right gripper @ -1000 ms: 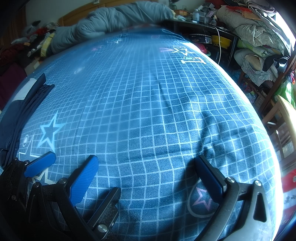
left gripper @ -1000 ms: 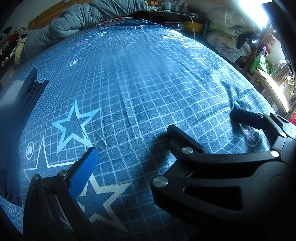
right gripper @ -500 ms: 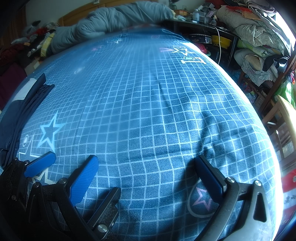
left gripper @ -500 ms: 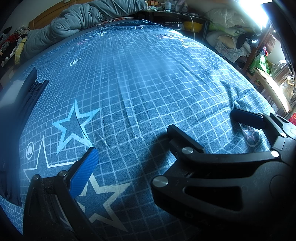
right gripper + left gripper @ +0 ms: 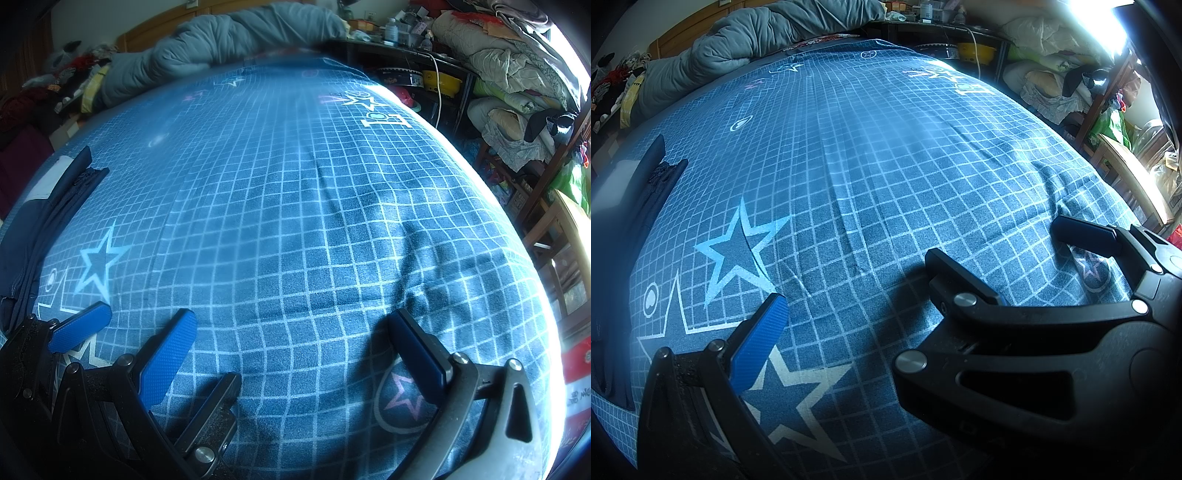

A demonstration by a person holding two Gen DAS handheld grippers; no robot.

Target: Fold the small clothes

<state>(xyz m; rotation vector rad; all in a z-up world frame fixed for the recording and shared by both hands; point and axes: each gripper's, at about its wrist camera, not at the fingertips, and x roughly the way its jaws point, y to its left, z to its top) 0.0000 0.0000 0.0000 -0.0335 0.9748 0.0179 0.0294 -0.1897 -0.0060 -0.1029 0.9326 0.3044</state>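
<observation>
On the bed (image 5: 886, 166), seen from the left wrist, a blue grid-and-star sheet lies nearly bare; the left gripper (image 5: 849, 295) hovers low over it with jaws spread wide and nothing between them. The right gripper (image 5: 1027, 254) sits just beside it on the right, its jaws likewise parted and empty. A dark navy garment (image 5: 646, 184) lies folded at the bed's left edge, well apart from both tools. A grey quilt (image 5: 768, 33) is bunched at the far end. From the right wrist, the right gripper (image 5: 295, 332) has its jaws apart above bare sheet, the left gripper (image 5: 125, 325) close at its left, and the navy garment (image 5: 48, 218) beyond at the left edge.
</observation>
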